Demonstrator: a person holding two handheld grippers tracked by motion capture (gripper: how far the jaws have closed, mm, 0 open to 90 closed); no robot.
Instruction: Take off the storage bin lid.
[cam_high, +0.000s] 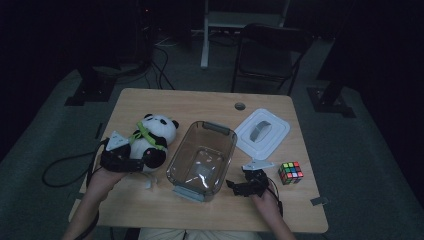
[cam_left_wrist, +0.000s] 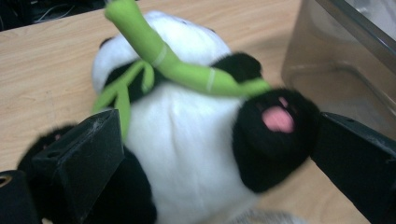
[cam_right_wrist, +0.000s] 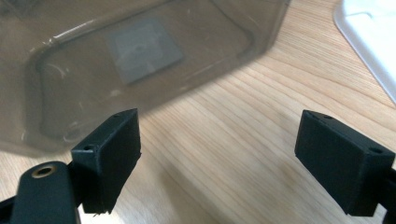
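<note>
Plush panda (cam_high: 152, 135) lying at 9 o'clock on the wooden surface (cam_high: 200, 102), just beside the clear plastic container (cam_high: 202, 160) (green bamboo stalk across its chest). Left tongs (cam_high: 131, 162) spread around its lower body, jaws flanking both sides, contact unclear. Right tongs (cam_high: 241, 186) at 5 o'clock, gaping wide over bare wood near the container. White lid (cam_high: 262, 132) at 2 o'clock; Rubik's cube (cam_high: 291, 172) at 4 o'clock.

No legible text, labels, brands or numbers on anything
</note>
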